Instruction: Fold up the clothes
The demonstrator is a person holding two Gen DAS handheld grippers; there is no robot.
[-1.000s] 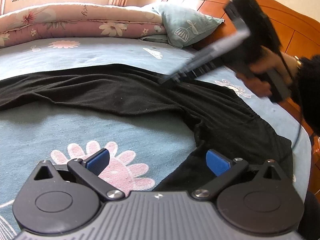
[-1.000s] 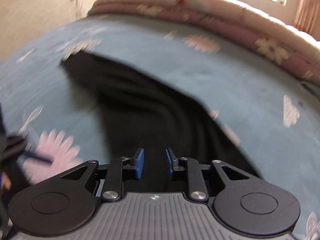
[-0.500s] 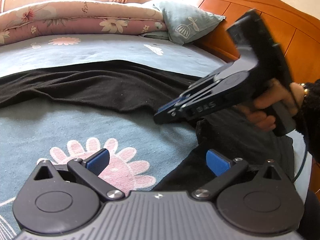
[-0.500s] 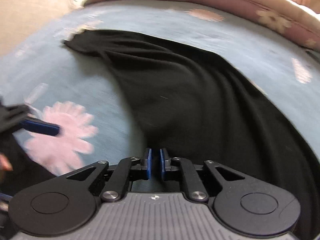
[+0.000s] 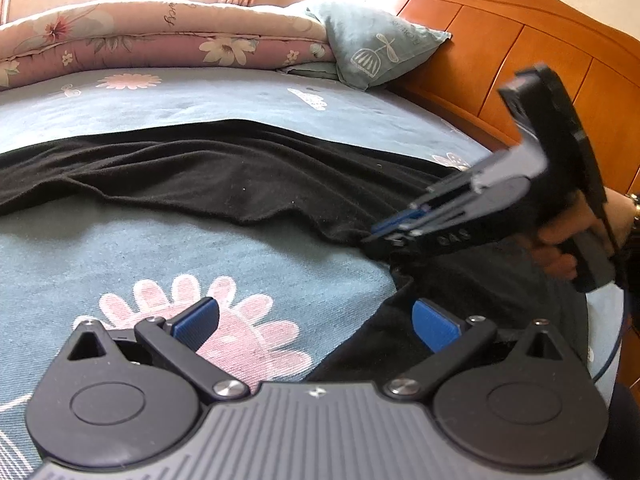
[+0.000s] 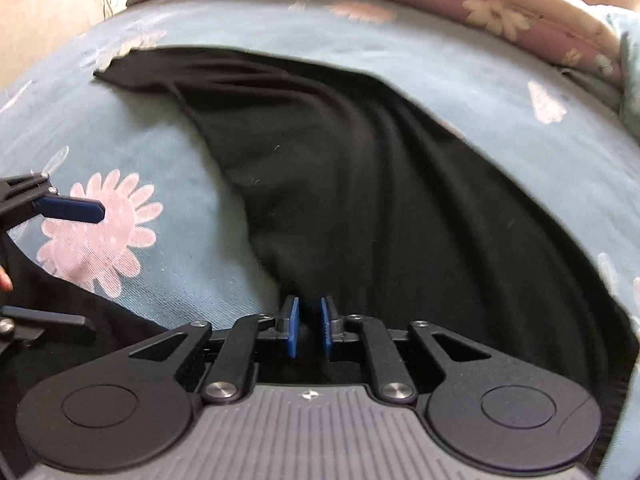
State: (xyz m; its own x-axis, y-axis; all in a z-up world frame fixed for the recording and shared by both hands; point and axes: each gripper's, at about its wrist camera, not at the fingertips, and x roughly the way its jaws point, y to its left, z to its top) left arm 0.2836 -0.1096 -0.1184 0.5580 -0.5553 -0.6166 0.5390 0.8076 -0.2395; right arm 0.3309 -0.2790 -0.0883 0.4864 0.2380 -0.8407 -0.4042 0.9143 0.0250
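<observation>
Right gripper (image 6: 309, 326) fingers seemingly pinch black garment (image 6: 360, 184) — left gripper (image 5: 316, 326) spread.

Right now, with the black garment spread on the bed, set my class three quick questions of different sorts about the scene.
1. True or false: the left gripper is shut.
2. The right gripper has its nearly closed pads at: A) the pillow, B) the black garment, C) the headboard.
3. Fill in: under the left gripper's left pad the bedsheet shows a pink ____.

Key: 1 false; 2 B; 3 flower.
</observation>
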